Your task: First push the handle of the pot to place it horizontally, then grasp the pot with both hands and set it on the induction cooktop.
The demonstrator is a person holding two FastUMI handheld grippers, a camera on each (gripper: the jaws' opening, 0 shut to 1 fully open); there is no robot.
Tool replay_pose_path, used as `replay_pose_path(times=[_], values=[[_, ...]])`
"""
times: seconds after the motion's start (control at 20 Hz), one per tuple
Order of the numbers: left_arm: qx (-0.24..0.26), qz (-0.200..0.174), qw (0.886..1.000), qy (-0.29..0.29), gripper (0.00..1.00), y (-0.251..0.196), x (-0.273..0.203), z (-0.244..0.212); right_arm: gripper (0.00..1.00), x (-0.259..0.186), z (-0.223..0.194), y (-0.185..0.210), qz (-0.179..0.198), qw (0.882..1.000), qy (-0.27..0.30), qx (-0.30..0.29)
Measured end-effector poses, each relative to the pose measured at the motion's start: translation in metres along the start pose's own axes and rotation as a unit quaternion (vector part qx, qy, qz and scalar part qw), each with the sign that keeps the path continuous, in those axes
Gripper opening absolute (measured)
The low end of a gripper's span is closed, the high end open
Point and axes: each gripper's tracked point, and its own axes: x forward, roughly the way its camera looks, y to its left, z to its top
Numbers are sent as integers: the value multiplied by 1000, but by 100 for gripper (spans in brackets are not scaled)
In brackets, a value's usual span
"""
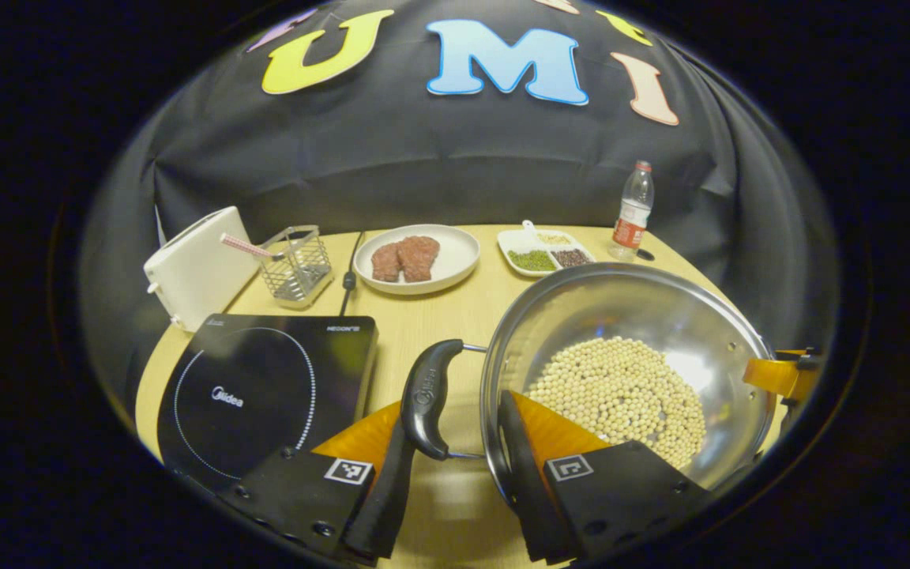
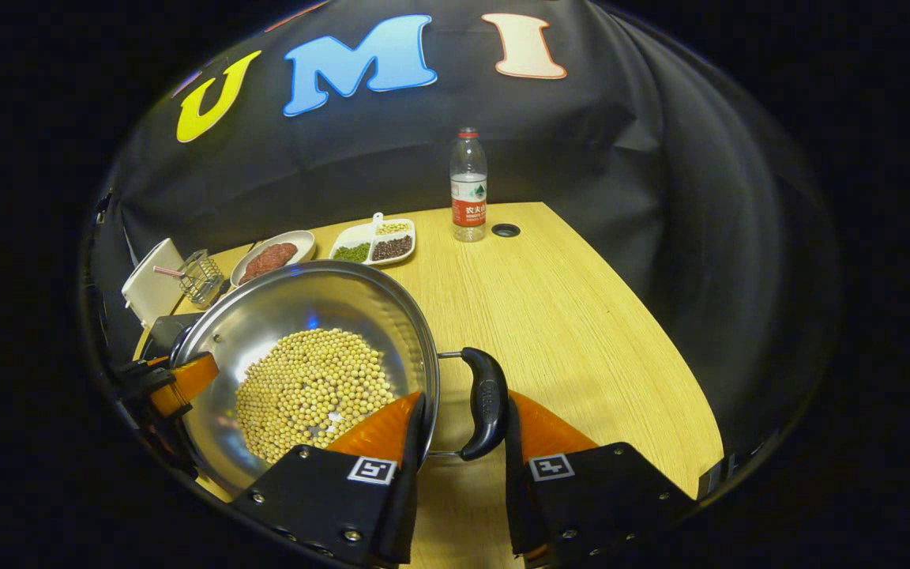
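We are bracketing each black side handle [image 1: 429, 397] of the shiny steel pot [image 1: 629, 316] with the left gripper [image 1: 455, 442] and right gripper [image 2: 459, 431]; a firm clench cannot be confirmed. The pot is holding pale soybeans [image 1: 621, 395] and sitting beside the black induction cooktop [image 1: 265, 387].

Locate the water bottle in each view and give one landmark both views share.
Left gripper view: the bottle stands upper right, at the table's far edge, behind the pot.
Right gripper view: the bottle stands upper centre, at the far edge, right of the divided dish.
Shared landmark: the divided dish, just left of the bottle in both.
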Motion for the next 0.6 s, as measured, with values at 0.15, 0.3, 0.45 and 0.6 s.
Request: replay_pose_path(times=[0.15, 0.3, 0.45, 0.6], values=[[-10, 19, 1000, -10, 66, 14, -19, 5, 46, -11, 5, 13, 17, 1000, -7, 0], [-15, 42, 999, -16, 66, 31, -39, 4, 46, -20, 4, 28, 35, 999, -5, -8], [-22, 54, 998, -21, 66, 50, -53, -1, 46, -30, 3, 45, 43, 999, -6, -16], [-34, 58, 998, -21, 66, 74, -62, -6, 46, -40, 2, 68, 42, 999, -11, -26]])
